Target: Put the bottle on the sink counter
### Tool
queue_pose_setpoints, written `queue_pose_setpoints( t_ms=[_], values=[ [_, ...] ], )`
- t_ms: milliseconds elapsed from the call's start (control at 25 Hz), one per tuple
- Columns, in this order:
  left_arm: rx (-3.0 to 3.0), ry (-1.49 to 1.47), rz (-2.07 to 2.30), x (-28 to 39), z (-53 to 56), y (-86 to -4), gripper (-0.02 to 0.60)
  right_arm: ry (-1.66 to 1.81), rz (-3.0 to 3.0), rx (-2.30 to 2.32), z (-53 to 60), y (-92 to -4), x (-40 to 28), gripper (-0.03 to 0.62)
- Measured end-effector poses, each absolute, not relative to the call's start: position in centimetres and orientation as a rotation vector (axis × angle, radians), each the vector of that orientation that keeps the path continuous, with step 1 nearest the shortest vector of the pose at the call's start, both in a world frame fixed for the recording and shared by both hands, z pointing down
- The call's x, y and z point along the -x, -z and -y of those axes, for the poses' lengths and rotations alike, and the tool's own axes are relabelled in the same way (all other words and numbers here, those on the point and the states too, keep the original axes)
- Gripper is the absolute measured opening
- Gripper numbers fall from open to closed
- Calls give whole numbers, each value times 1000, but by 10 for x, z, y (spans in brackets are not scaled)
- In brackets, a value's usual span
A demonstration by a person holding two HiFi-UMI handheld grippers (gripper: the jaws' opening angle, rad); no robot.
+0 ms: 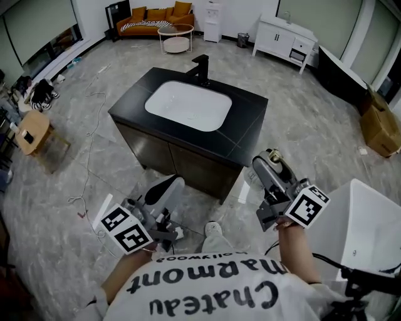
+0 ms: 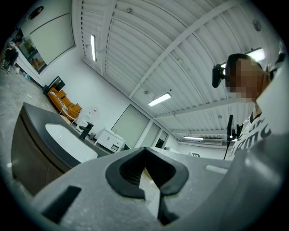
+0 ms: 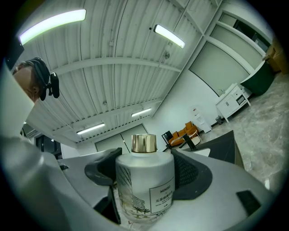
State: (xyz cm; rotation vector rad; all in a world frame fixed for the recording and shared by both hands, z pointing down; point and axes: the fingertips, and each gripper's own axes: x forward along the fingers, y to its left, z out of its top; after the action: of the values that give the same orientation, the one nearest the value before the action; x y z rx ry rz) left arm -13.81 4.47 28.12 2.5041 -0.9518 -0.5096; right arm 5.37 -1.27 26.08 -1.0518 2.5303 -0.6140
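The sink counter (image 1: 247, 125) is a black-topped cabinet ahead of me, with a white basin (image 1: 188, 105) and a black faucet (image 1: 201, 69). My right gripper (image 1: 268, 166) hangs off the counter's near right corner, shut on the bottle (image 1: 274, 157). In the right gripper view the bottle (image 3: 144, 180) is frosted white with a gold cap and a small label, upright between the dark pads (image 3: 194, 173) of the right gripper (image 3: 144, 160). My left gripper (image 1: 170, 186) is low in front of the cabinet. Its jaws meet at the tips, and the left gripper (image 2: 144, 151) holds nothing.
A white tub-like fixture (image 1: 369, 226) stands close on my right. A wooden stool (image 1: 31, 131) and floor cables (image 1: 88, 157) lie to the left. Cardboard boxes (image 1: 379, 128), a white cabinet (image 1: 285, 41) and an orange sofa (image 1: 156, 15) stand farther off.
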Motion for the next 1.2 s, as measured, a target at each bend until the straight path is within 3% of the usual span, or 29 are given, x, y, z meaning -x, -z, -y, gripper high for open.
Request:
queue_pose_setpoints(
  t_ms=[520,1200],
  values=[
    [-2544,593,1010,98,108,-256,15,553,-2606,925,176,-237,-80,344],
    [-2338,598,1030,97,163,-310,15,735,-2597,1000,251,-305,-90,344]
  ],
)
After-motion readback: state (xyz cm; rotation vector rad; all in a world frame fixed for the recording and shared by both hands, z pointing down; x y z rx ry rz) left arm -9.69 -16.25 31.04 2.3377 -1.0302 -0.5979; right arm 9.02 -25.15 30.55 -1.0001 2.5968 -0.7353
